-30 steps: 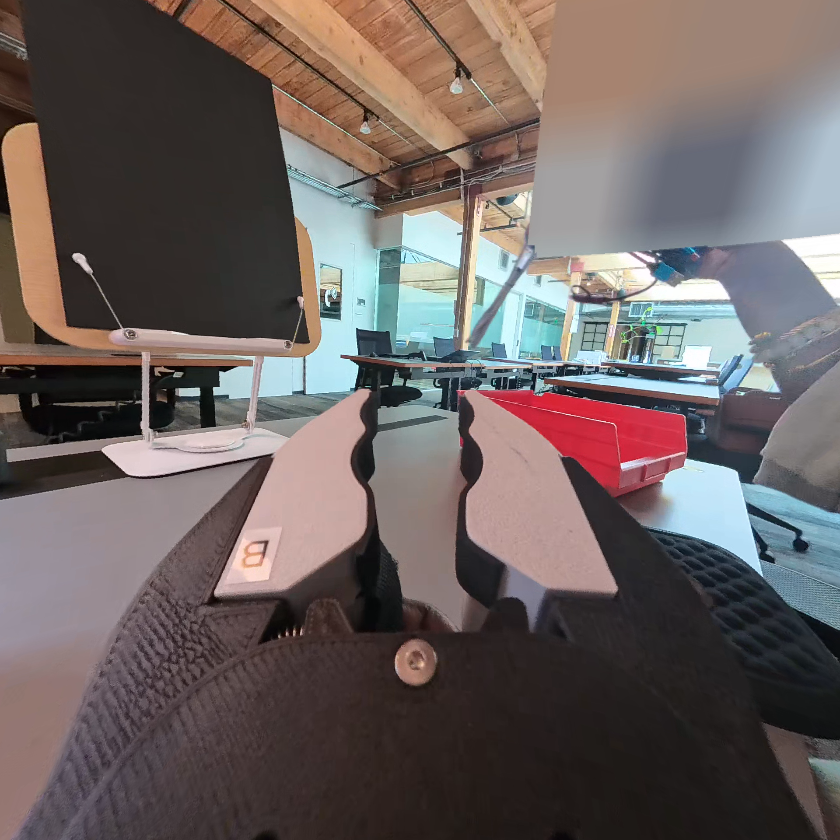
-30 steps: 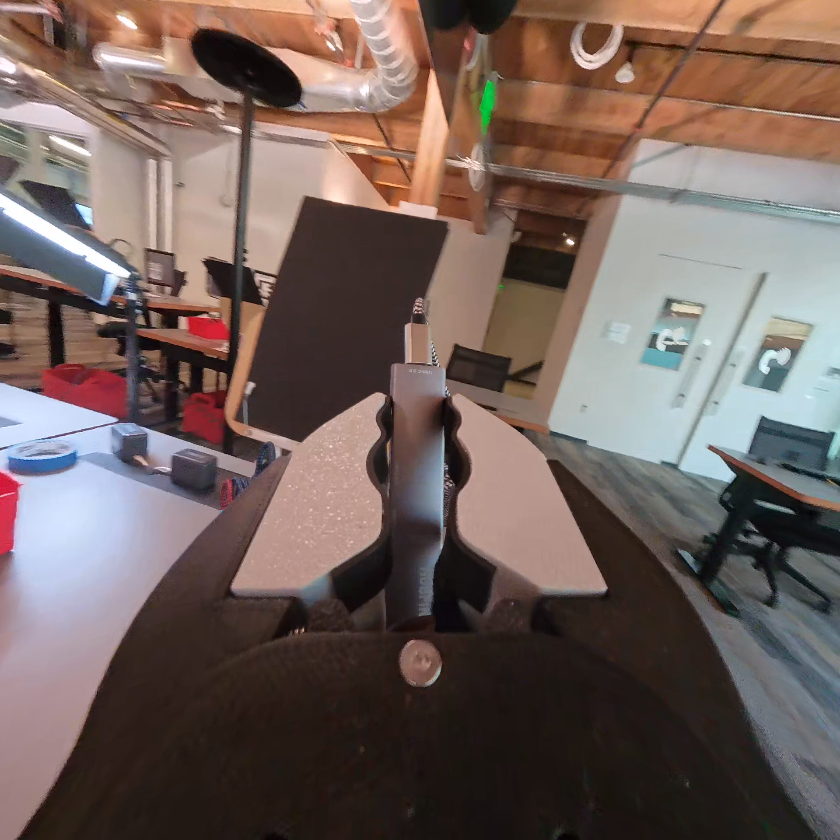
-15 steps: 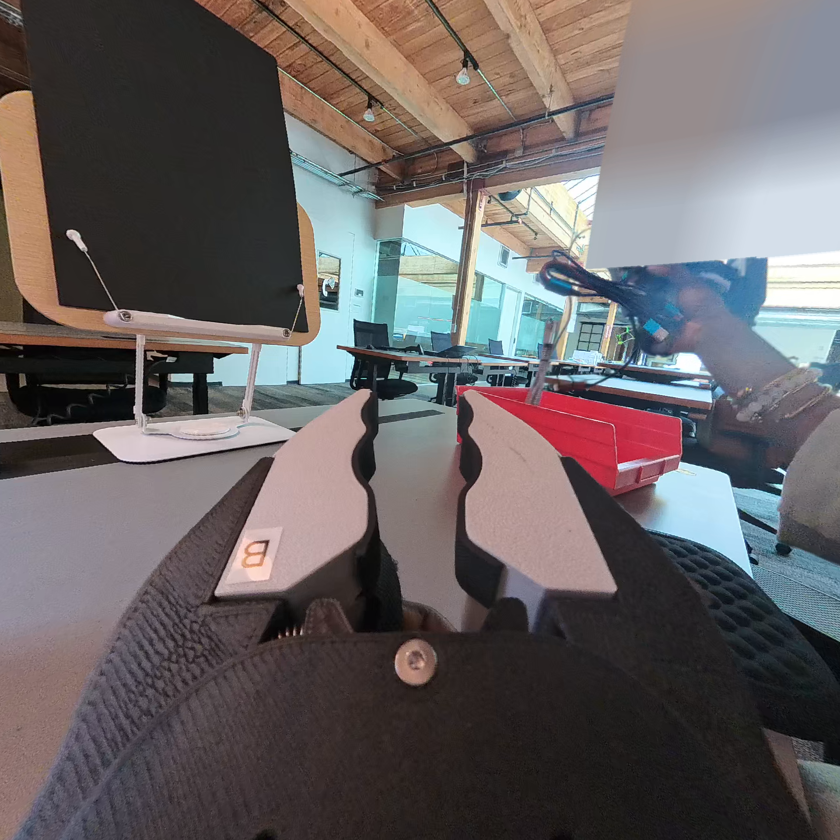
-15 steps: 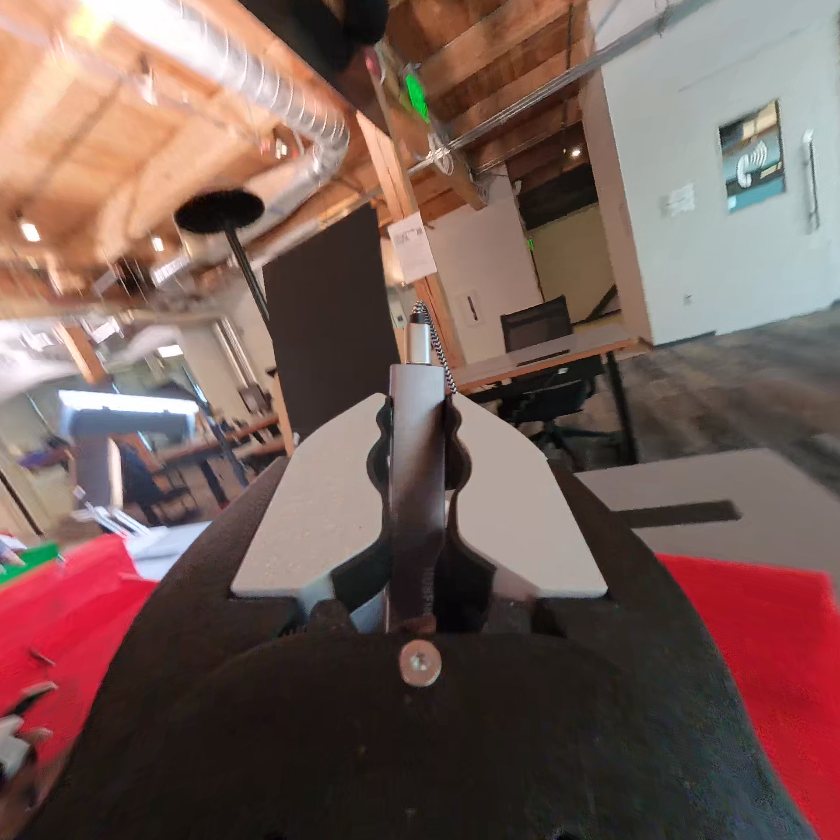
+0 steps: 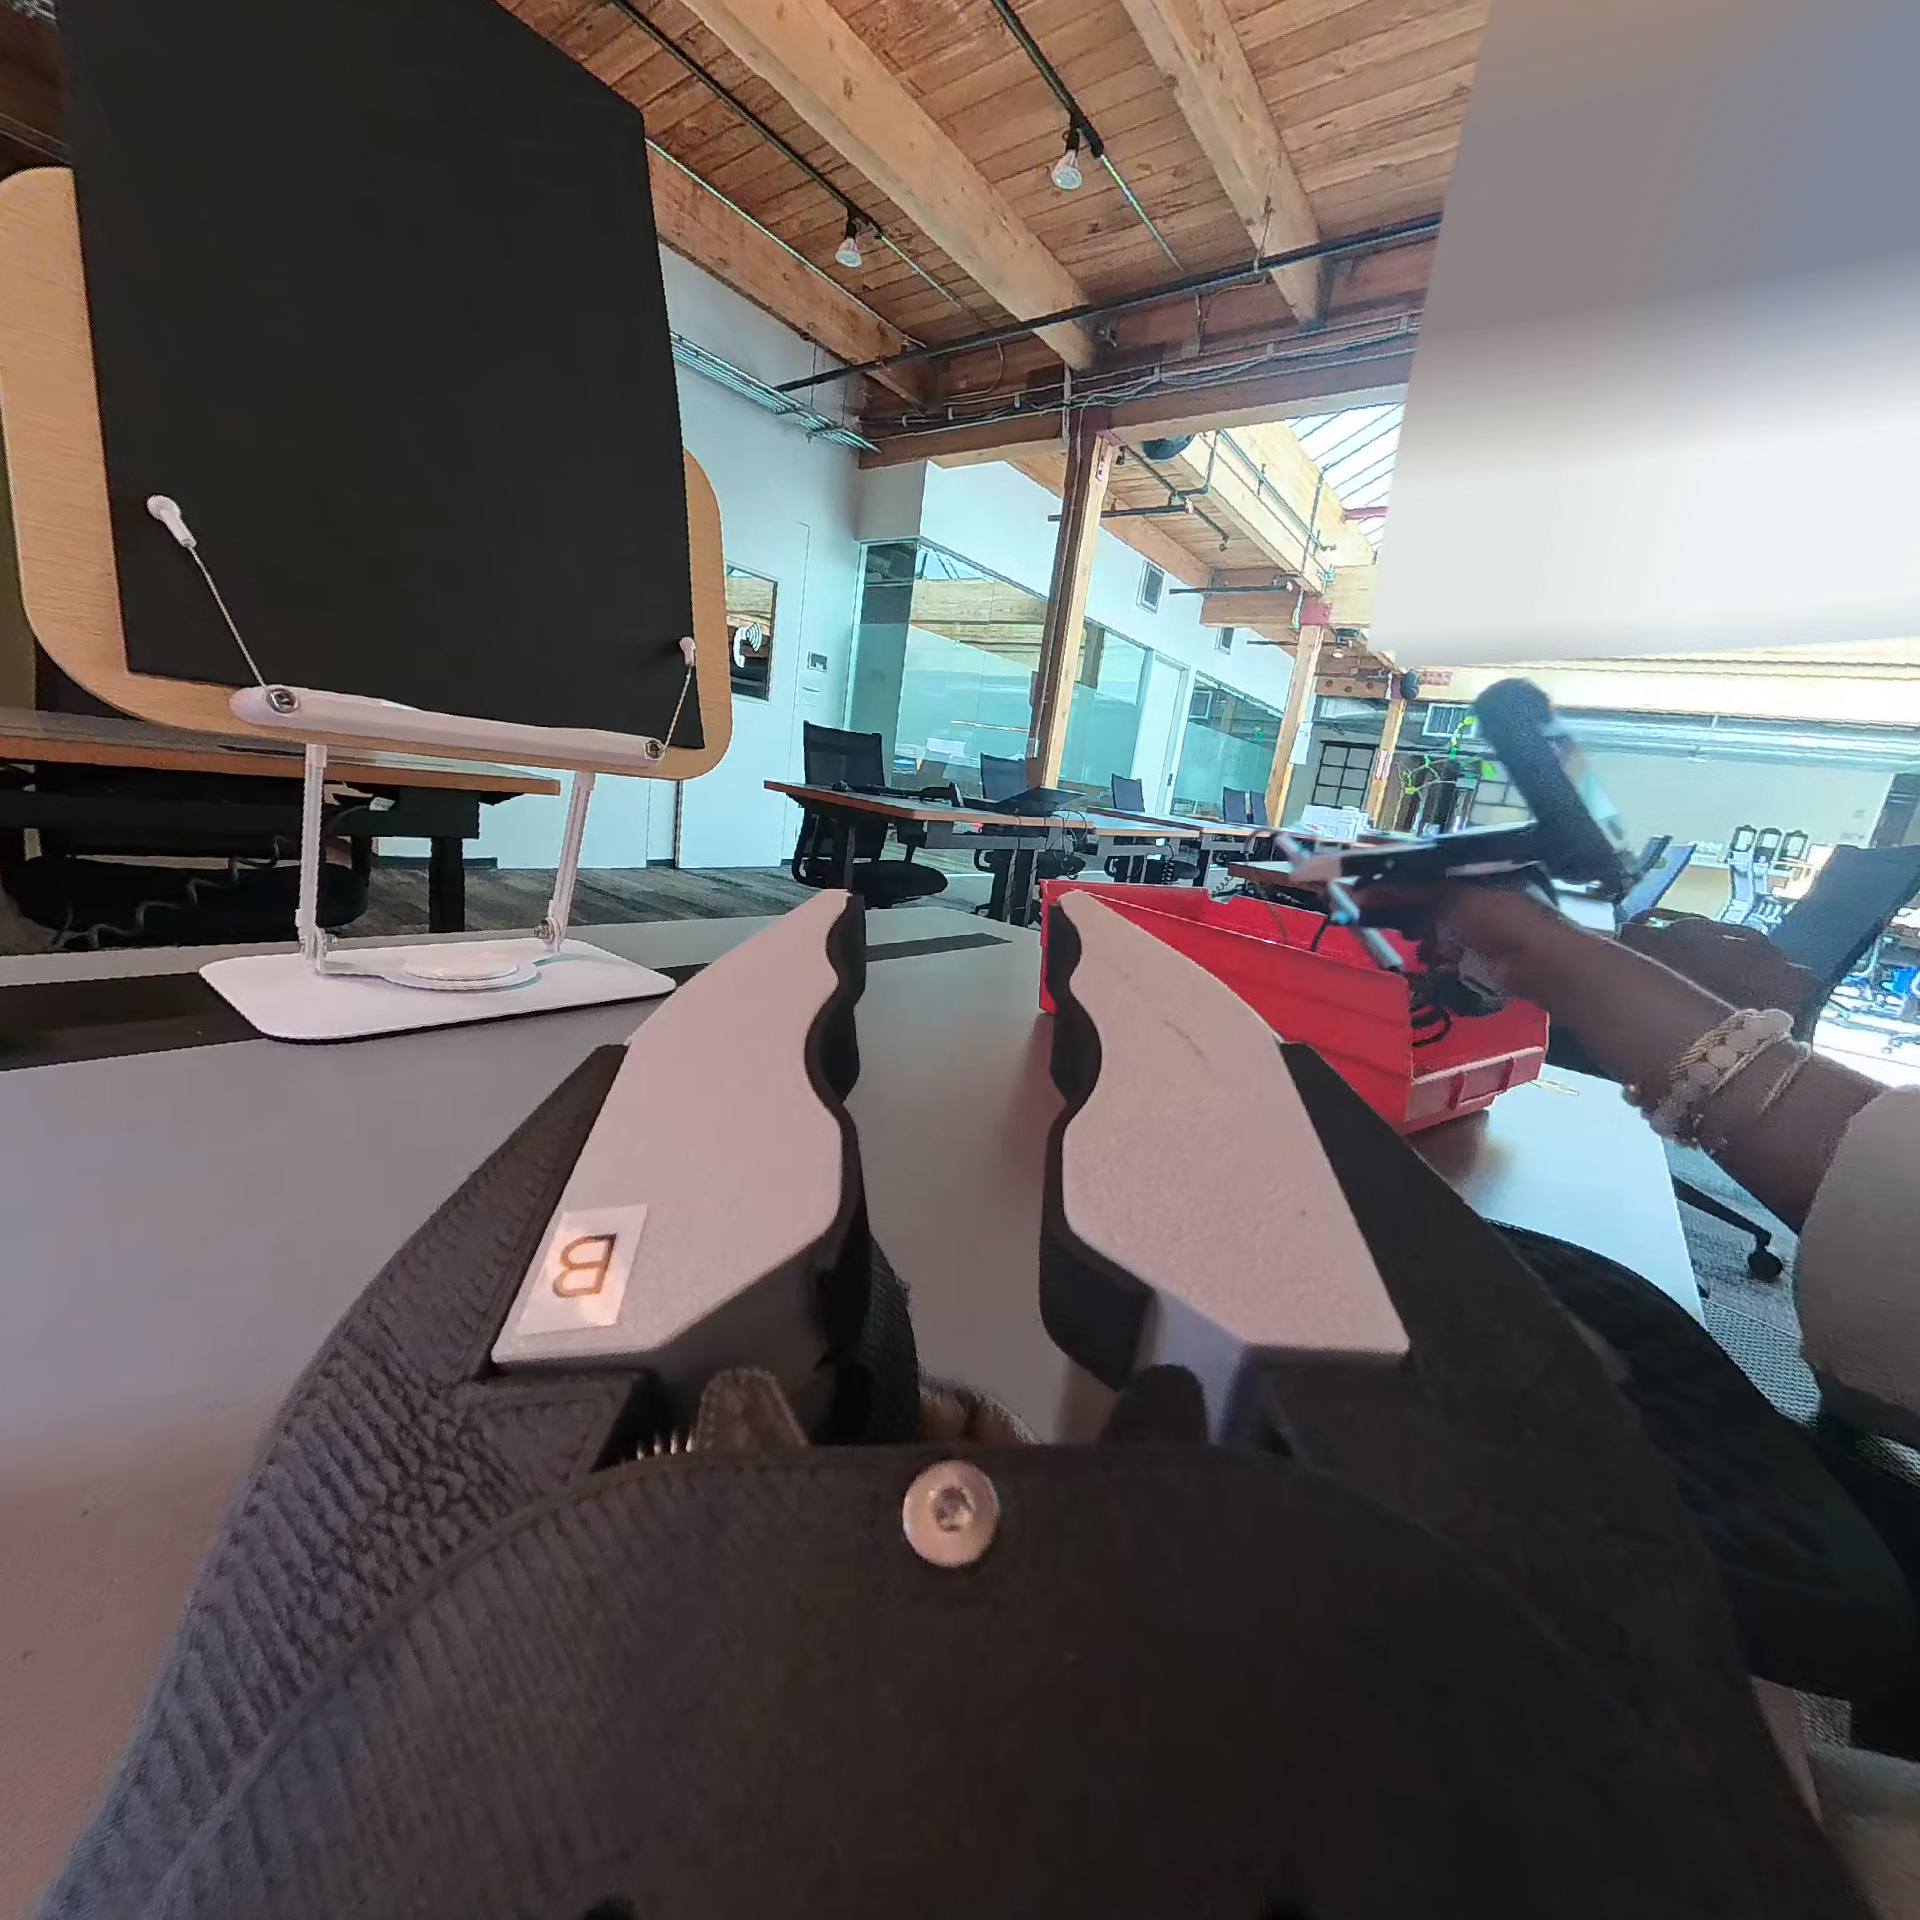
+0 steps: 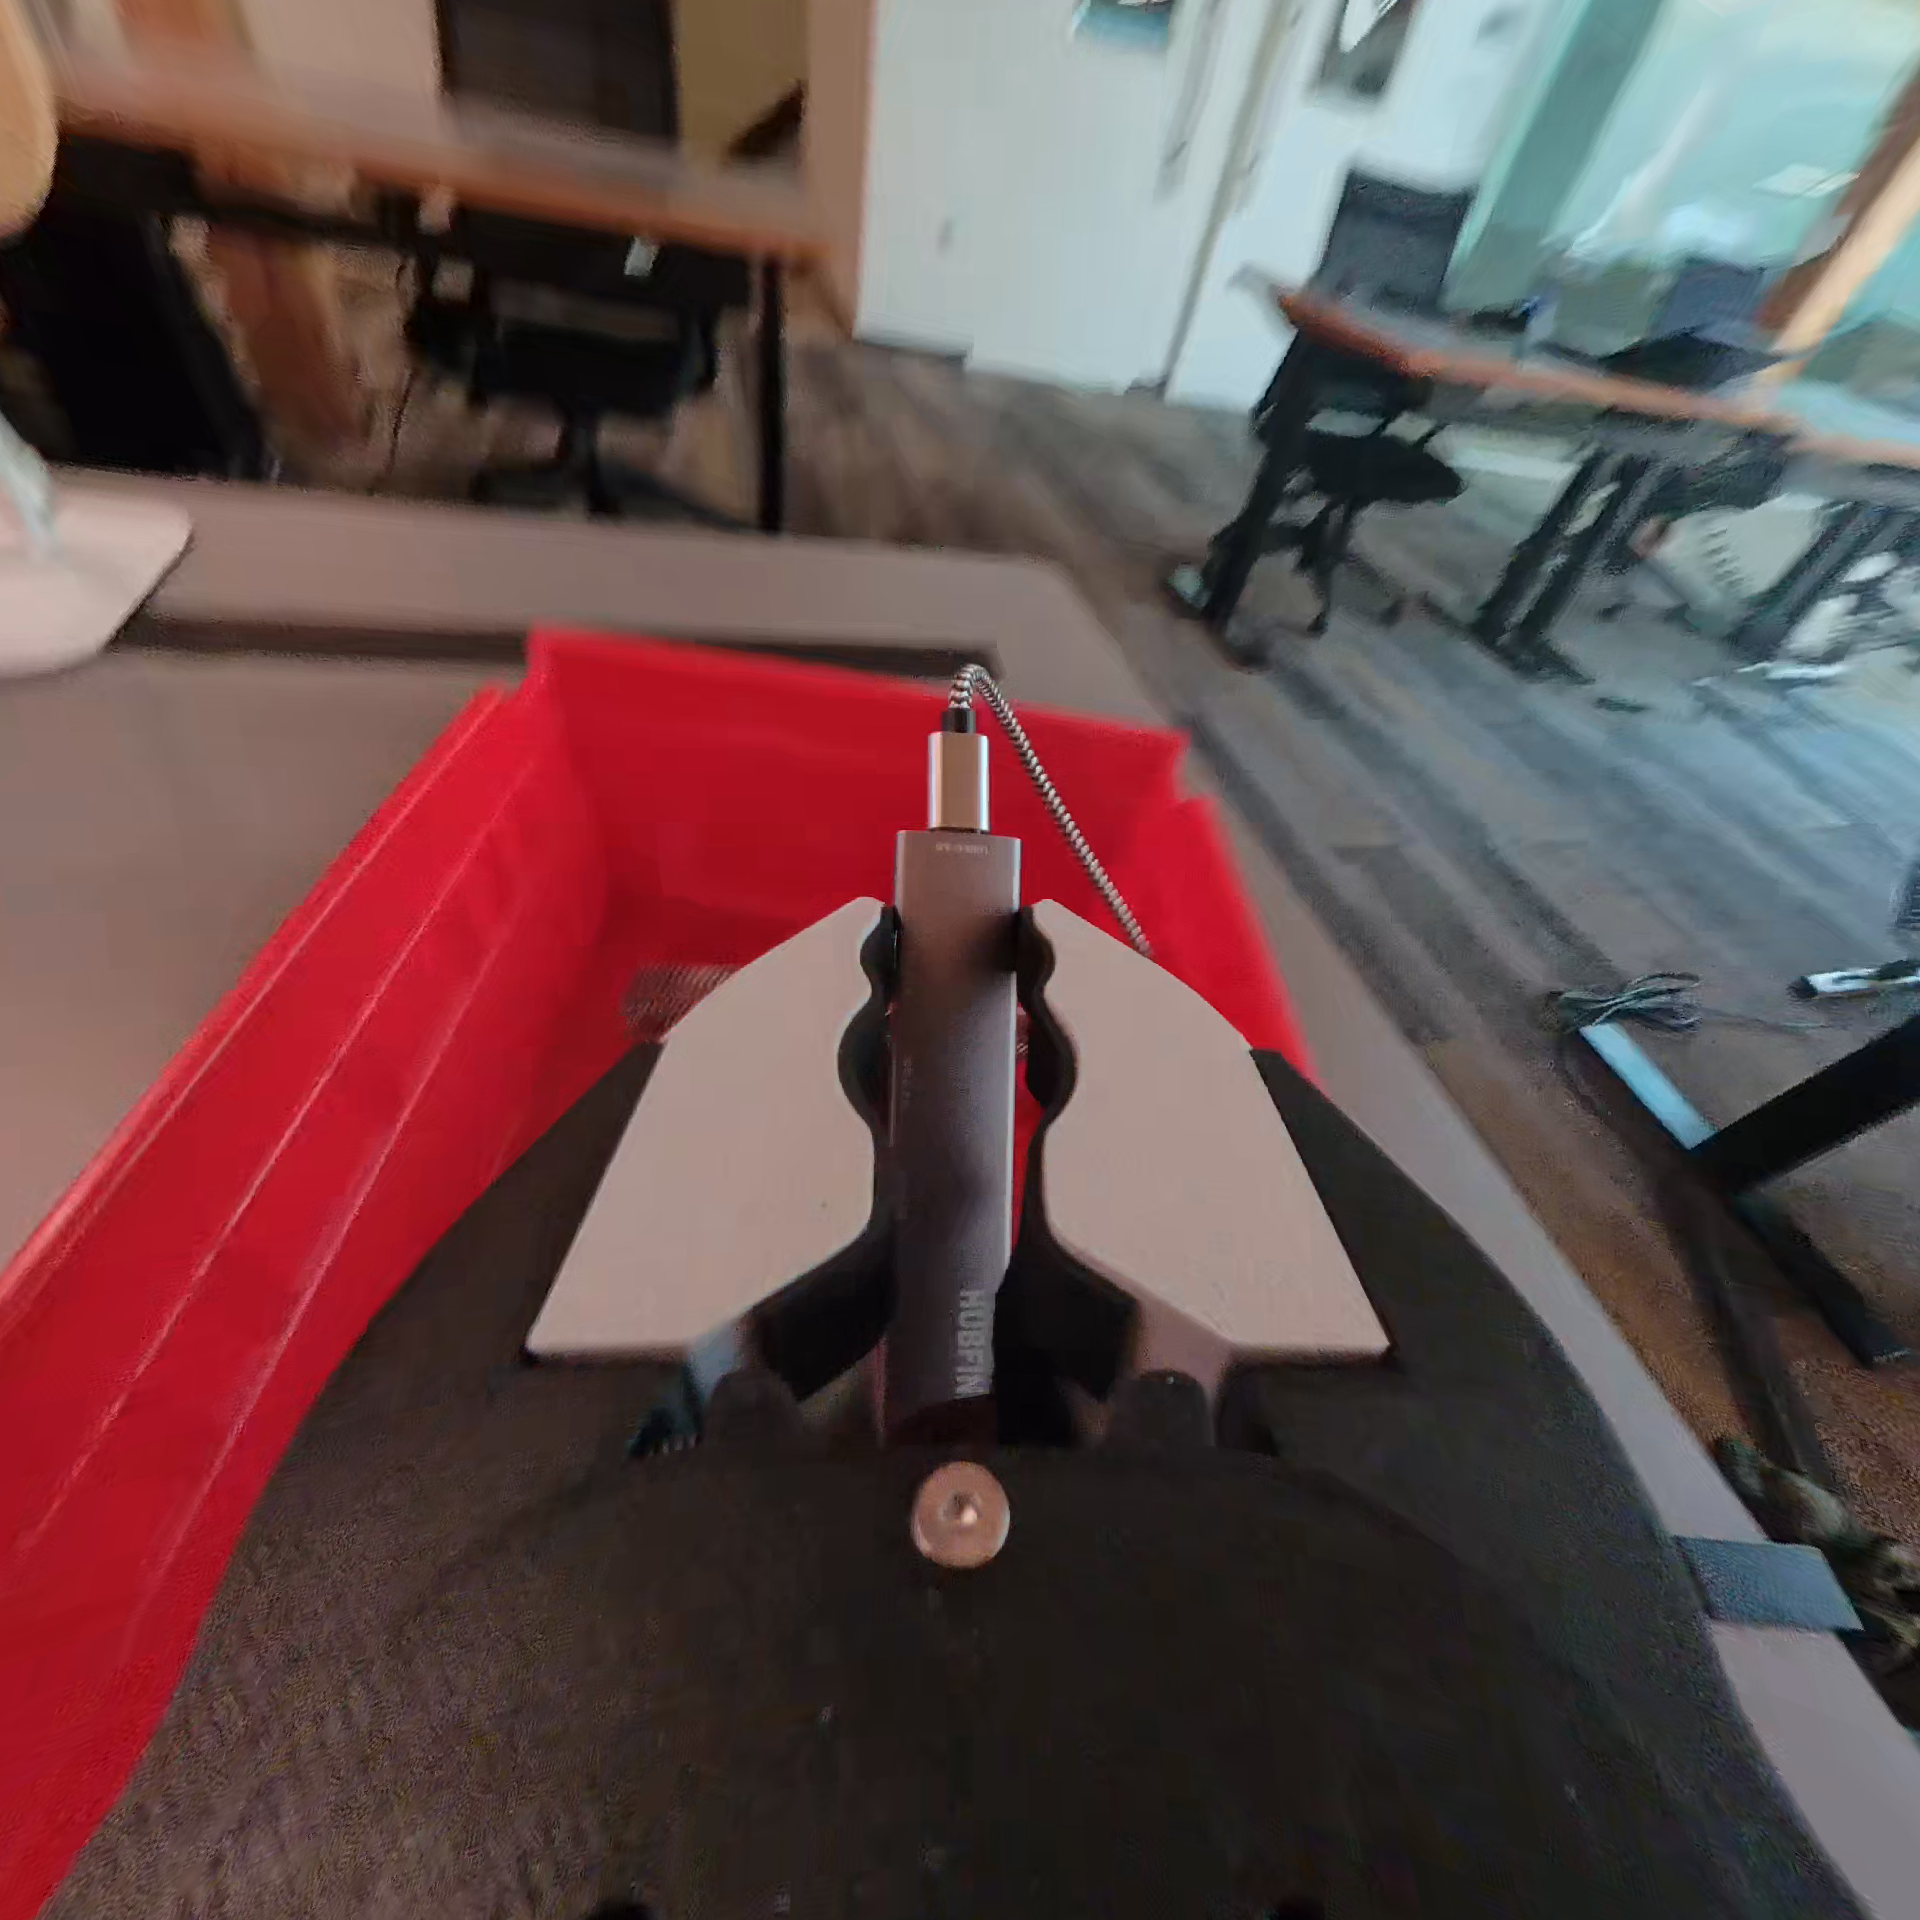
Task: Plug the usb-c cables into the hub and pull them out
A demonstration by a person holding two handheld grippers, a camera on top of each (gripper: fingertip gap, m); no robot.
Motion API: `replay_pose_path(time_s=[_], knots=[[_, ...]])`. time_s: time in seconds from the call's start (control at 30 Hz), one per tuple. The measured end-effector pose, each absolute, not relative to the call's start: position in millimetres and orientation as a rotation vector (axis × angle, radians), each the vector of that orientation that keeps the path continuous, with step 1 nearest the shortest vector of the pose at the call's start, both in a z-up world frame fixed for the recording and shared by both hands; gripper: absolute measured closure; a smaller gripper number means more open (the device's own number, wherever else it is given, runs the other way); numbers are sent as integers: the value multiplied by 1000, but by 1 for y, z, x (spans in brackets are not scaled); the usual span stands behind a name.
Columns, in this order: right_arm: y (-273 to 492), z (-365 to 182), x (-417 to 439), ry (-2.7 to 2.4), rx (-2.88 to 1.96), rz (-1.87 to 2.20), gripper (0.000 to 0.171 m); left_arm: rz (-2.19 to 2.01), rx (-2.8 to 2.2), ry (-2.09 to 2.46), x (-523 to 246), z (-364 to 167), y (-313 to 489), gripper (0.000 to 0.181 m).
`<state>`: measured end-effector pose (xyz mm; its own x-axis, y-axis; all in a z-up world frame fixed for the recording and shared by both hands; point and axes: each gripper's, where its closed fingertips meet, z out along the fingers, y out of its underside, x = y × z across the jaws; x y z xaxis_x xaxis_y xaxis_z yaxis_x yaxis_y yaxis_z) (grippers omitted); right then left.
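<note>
My right gripper (image 6: 956, 920) is shut on a slim grey hub (image 6: 956, 1091), which sticks out past the fingertips. A braided usb-c cable (image 6: 1049, 800) is plugged into the hub's front end by its silver plug (image 6: 959, 779) and curves back to the right. The gripper points down over a red bin (image 6: 499, 935). My left gripper (image 5: 948, 935) is open and empty, low over the grey table (image 5: 260, 1195). In the left wrist view the right gripper (image 5: 1444, 868) hangs over the red bin (image 5: 1278, 987), held by a hand.
A black board on a white stand (image 5: 416, 966) stands at the table's back left. The table's right edge (image 6: 1382, 1039) runs beside the bin, with floor, desks and office chairs (image 6: 1340, 468) beyond. A person's arm with bracelets (image 5: 1714, 1060) is at the right. My right fingertips sit around 50 cm from my left ones.
My right gripper has swung from pointing up at the ceiling to pointing down over the red bin, still holding the hub with the cable in it. My left gripper has stayed put and open.
</note>
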<state>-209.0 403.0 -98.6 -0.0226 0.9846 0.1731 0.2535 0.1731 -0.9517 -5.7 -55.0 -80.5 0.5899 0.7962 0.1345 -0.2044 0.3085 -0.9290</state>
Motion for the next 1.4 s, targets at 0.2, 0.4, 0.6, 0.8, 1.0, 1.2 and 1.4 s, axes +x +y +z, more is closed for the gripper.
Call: replay_pose_path(time_s=[0.2, 0.4, 0.6, 0.8, 1.0, 1.2, 1.4], knots=[[357, -142, -210, -1788, -1400, 1140, 141, 734, -1063, -660, -5, -81, -54, 148], [340, -89, -186, -1699, -1251, 1278, 118, 730, -1075, -641, -4, -81, -51, 146], [278, -124, -114, -2119, -1182, 1176, 107, 745, -1099, -632, -4, -83, -48, 146], [280, -172, -101, -2178, -1005, 702, 151, 751, -1089, -635, -4, -82, -50, 146], [310, -170, -112, -2078, -1033, 634, 165, 763, -1101, -629, -4, -83, -48, 146], [319, -163, -122, -1967, -1081, 729, 157, 767, -1109, -629, -5, -84, -47, 146], [273, -80, -104, -1622, -917, 1265, 113, 795, -1160, -602, -5, -86, -40, 146]])
